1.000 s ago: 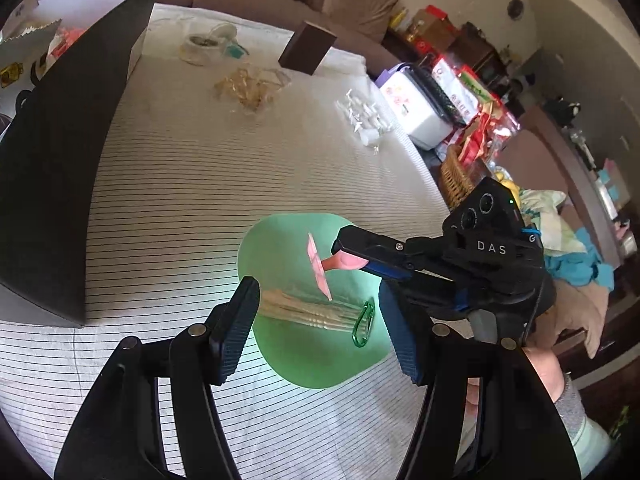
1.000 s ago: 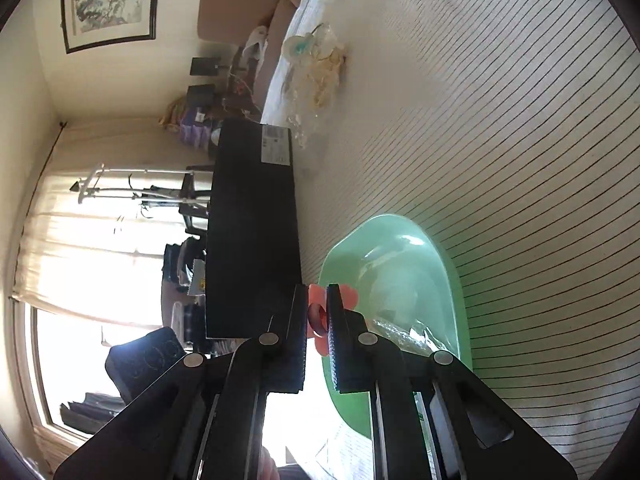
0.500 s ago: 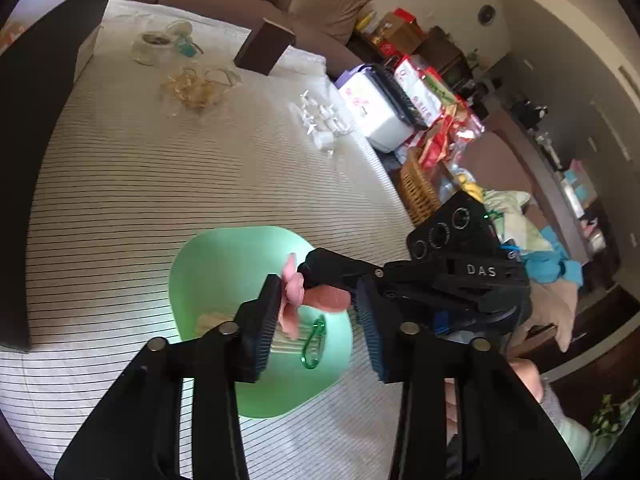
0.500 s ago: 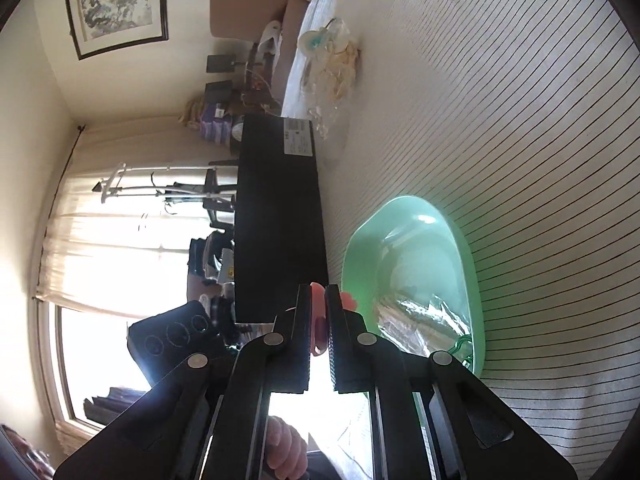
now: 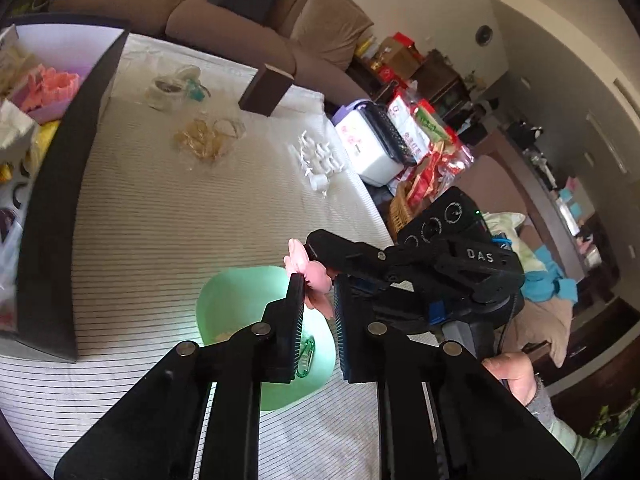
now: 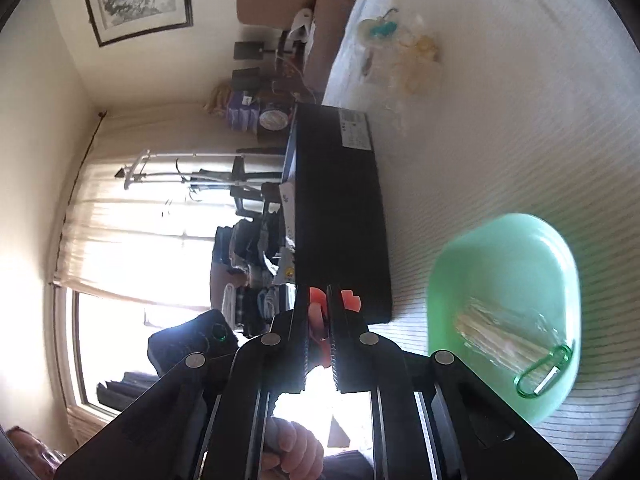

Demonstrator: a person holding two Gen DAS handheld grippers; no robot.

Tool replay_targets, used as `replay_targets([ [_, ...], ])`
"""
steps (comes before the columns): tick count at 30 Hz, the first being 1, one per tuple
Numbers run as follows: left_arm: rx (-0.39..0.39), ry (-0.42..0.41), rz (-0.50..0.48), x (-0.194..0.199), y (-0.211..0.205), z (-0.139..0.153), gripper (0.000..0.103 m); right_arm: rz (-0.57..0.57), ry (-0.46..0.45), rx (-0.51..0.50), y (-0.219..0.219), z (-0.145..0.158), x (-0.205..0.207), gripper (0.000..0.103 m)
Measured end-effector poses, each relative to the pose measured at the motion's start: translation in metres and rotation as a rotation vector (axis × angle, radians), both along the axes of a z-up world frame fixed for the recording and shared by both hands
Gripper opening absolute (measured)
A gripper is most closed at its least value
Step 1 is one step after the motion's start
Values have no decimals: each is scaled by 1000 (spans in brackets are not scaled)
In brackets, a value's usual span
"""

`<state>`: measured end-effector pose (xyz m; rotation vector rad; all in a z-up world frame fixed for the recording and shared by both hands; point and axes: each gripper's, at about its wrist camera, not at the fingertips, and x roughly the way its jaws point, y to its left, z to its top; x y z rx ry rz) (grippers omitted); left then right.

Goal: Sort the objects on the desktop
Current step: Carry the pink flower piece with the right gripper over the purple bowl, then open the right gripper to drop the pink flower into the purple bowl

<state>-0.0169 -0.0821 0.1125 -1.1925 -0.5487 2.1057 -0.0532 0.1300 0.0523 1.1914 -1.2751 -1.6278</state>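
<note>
pink and soft-looking, a small flower-shaped piece (image 5: 310,276) sits between both tools above the near edge of the striped tablecloth (image 5: 192,216). the left gripper (image 5: 317,307) is closing, its jaws narrowed around the lower part of the piece; whether both pads already press on it cannot be told. the right gripper (image 5: 316,246), coming in from the right side, is pinched tight on the same piece, which shows orange-red between its pads in the right wrist view (image 6: 319,312). a hand (image 5: 514,376) grips the right tool's handle.

just under them, near the cloth's near edge, stands a mint green bowl (image 5: 240,292) holding a clear packet of pale sticks (image 6: 500,334) and a green carabiner (image 6: 544,370).

along the left edge runs a long black box (image 5: 60,184). toward the far edge lie a bag of yellowish rings (image 5: 206,140), a cluster of small white plastic parts (image 5: 318,160) near the right edge, a clear packet with a teal item (image 5: 176,86), and a dark brown box (image 5: 266,90). beyond is a brown sofa (image 5: 224,20).
</note>
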Motion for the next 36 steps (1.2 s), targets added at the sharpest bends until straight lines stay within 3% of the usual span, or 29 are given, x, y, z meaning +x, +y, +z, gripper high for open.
replay_targets([
  [7, -61, -15, 56, -81, -72, 69, 13, 122, 127, 81, -92, 81, -89, 13],
  [10, -80, -55, 70, -130, -106, 81, 14, 142, 163, 139, -135, 101, -135, 13],
  [14, -85, -134, 111, -193, -142, 67, 14, 162, 166, 246, -186, 102, -193, 13],
  [18, -117, -197, 121, -236, -153, 35, 17, 176, 189, 436, -221, 90, -234, 13],
  [20, -150, -233, 127, -253, -155, 15, 26, 191, 202, 530, -234, 79, -245, 13],
  [21, -163, -252, 138, -258, -156, 6, 36, 194, 213, 581, -239, 74, -249, 13],
  [23, -184, -286, 169, -265, -162, -9, 48, 204, 229, 681, -249, 68, -255, 13],
  [26, -161, -291, 181, -264, -168, -14, 52, 216, 256, 802, -258, 61, -257, 13],
  [31, -159, -267, 191, -249, -174, -8, 56, 205, 281, 845, -254, 67, -248, 13],
  [36, -117, -233, 186, -219, -175, 15, 63, 205, 319, 823, -231, 92, -220, 14],
])
